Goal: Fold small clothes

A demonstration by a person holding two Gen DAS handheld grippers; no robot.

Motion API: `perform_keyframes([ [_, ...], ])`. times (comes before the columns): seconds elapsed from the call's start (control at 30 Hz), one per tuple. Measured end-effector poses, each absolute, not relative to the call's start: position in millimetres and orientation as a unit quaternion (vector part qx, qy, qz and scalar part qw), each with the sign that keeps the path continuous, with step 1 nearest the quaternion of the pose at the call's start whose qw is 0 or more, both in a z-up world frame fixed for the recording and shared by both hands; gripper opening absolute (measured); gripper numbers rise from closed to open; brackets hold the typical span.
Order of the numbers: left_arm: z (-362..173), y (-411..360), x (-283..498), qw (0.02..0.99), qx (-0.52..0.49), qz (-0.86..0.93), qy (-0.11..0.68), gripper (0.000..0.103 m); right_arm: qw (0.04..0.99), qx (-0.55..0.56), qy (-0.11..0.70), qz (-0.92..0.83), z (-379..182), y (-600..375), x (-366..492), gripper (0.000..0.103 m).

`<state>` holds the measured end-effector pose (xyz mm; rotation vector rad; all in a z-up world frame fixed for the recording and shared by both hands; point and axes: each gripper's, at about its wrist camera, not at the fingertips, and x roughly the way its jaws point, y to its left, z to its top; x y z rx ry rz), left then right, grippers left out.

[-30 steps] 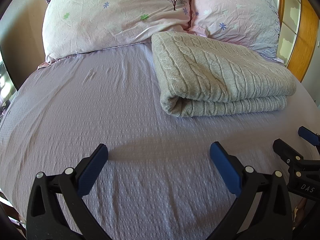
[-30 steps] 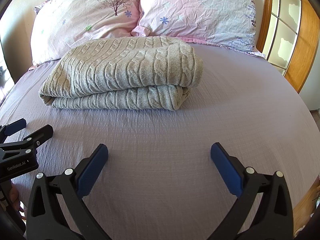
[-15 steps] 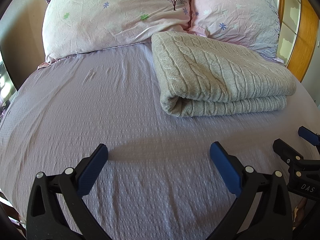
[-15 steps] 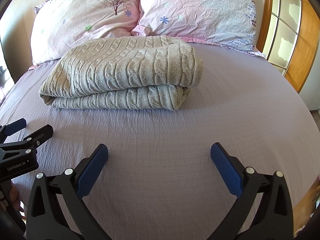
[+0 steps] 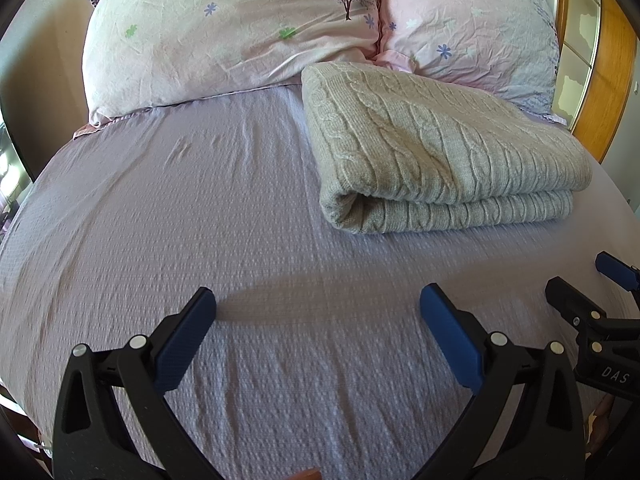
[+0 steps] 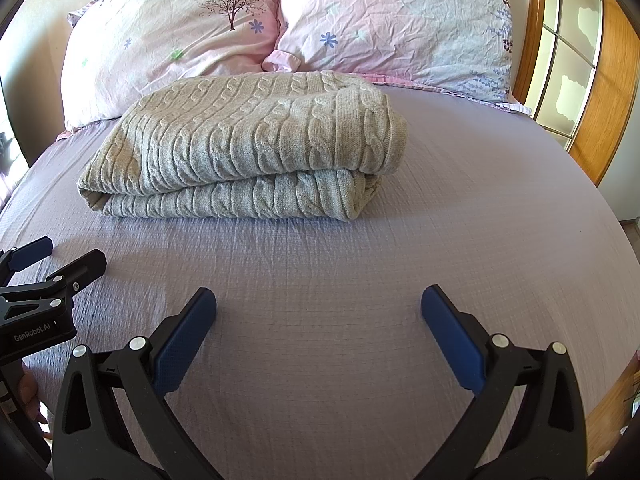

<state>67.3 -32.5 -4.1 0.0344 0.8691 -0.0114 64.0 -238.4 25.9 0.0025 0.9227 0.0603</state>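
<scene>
- Sweater point(image 6: 244, 148): grey cable-knit, already doubled over into a thick bundle, lying on the bed ahead of both tools, just short of the pillows.
- Nearest: left tongs point(image 5: 318, 334) spread wide, nothing between the blue pads, hovering over bare lilac bedsheet point(image 5: 168, 216).
- Beside them: right tongs point(image 6: 319, 334) likewise released and empty, over the sheet, well short of the knit.
- Further on: near edge of the sweater shows two stacked layers, rounded fold at its left end, looser layered ends at the right.
- Behind: two floral pillows point(image 6: 172, 36), the back edge of the sweater close to or touching them; wooden window frame point(image 6: 600, 80) off to the right.
- Judgement: folding looks nearly or fully done; remaining step probably a tidy-up or one more fold.
- To do it well: approach low, one pair of tongs per near corner; pinch both layers together, not the top one only.
- Lift evenly and lay over slowly; thick knit likely to spring back or slide, so press flat before letting go.
- Keep clear of the sheet so no bedding gets pinched.
</scene>
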Motion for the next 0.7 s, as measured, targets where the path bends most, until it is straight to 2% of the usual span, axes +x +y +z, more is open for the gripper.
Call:
perform_keyframes([
  [0.7,-4.0,-32.2,73.9,0.896,0.015,-0.008,0.444,0.101,0.895,0.000,0.445,0.031,26.2,-239.1,63.6,0.102],
])
